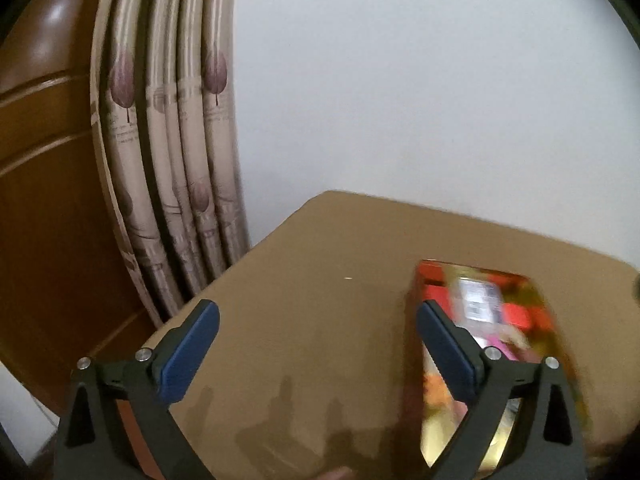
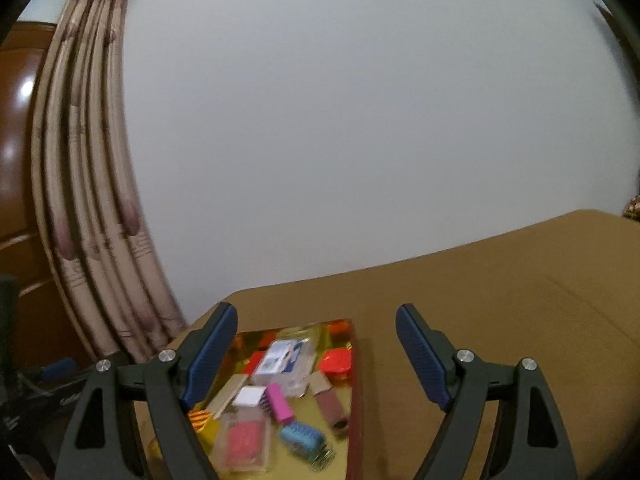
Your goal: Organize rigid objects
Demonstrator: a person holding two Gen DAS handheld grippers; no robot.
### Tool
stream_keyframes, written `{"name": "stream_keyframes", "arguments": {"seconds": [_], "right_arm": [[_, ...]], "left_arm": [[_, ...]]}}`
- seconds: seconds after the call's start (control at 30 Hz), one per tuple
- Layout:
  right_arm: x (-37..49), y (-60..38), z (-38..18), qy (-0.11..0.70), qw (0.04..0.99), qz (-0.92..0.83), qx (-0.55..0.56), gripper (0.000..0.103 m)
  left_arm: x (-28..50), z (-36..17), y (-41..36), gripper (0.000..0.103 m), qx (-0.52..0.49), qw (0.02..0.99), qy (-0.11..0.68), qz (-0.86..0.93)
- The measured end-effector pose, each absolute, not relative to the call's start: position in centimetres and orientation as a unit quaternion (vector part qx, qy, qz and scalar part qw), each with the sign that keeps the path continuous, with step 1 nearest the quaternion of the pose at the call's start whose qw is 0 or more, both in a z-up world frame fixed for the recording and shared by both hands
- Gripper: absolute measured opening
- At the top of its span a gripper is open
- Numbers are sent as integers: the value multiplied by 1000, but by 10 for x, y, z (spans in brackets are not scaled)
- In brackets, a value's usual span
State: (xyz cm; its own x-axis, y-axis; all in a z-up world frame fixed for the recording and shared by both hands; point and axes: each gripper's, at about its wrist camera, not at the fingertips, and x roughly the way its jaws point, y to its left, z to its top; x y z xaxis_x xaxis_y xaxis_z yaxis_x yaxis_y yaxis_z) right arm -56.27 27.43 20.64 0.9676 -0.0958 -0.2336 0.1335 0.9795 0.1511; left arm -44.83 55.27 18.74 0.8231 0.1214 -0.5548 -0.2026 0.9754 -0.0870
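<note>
Both grippers, left (image 1: 318, 344) and right (image 2: 316, 350), hung wide open and empty above the gold tray (image 2: 348, 432) at six o'clock; its small pink block (image 2: 280, 402) looked light, stiff, best pinched across flat sides.

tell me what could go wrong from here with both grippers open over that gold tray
1. The gold tray holds small items packed close; closing the right gripper on the pink block might also knock the blue comb-like piece beside it.
2. The clear case looks smooth and could slip from the pads.
3. The left gripper has one finger over the tray and could nudge it.
</note>
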Motion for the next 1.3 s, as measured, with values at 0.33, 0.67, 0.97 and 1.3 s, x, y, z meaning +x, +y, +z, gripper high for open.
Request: {"name": "stream_keyframes", "arguments": {"seconds": [0.33,0.67,0.97,1.3], "right_arm": [[-483,226,192,172,974,-96,108,84],[-457,177,180,200,967,-112,108,84],[-478,161,202,134,978,-153,35,84],[-569,218,182,129,985,-109,-23,84]], "left_arm": [[-376,161,551,97,-73,941,320,83],[-337,153,490,97,-26,955,292,54],[-378,178,443,97,10,970,234,69],[-484,185,424,102,-19,960,278,37]]}}
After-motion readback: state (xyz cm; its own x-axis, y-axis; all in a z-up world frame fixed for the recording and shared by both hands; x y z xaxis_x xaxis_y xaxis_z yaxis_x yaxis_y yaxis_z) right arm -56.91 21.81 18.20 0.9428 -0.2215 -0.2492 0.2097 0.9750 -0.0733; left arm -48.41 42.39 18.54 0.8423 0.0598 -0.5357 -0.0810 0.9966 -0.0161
